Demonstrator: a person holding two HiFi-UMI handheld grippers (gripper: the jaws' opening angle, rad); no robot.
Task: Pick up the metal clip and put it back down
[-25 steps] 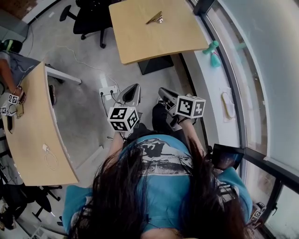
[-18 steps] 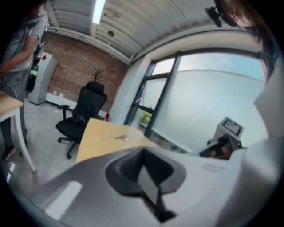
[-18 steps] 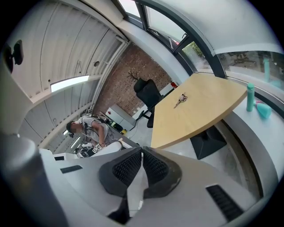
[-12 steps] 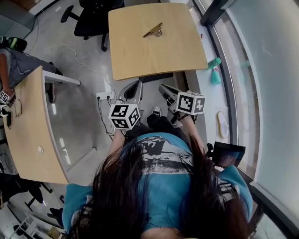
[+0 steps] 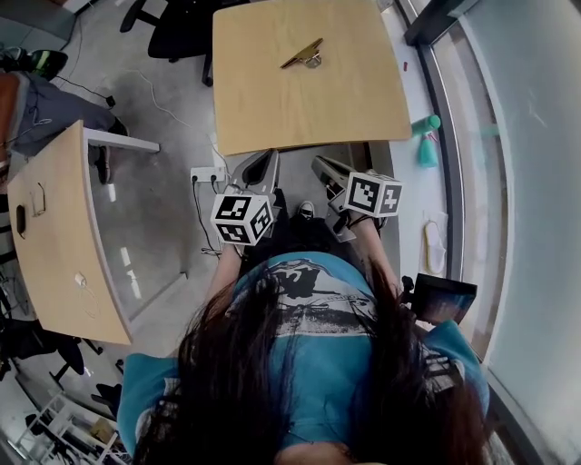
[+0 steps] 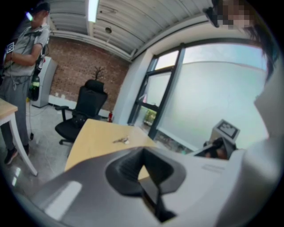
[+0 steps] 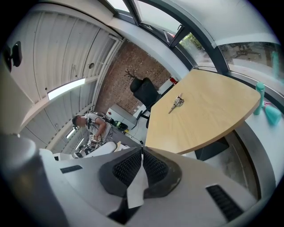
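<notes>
A metal clip (image 5: 303, 55) lies on the far half of a light wooden table (image 5: 300, 100); it also shows small in the left gripper view as the clip (image 6: 121, 140) and in the right gripper view as the clip (image 7: 176, 103). My left gripper (image 5: 257, 173) and right gripper (image 5: 324, 171) hang side by side in front of the table's near edge, well short of the clip. Both are shut with nothing between their jaws. In the right gripper view the right gripper (image 7: 142, 153) has its ribbed pads pressed together.
A black office chair (image 5: 177, 23) stands beyond the table's left corner. A second wooden table (image 5: 59, 236) lies to the left. A window sill (image 5: 436, 182) with a teal bottle (image 5: 427, 145) runs along the right. A person (image 6: 22, 66) stands at the far left.
The head view has shifted, so the table now sits closer and more centred. Both grippers have moved slightly forward toward its near edge. Their jaws have stayed shut.
</notes>
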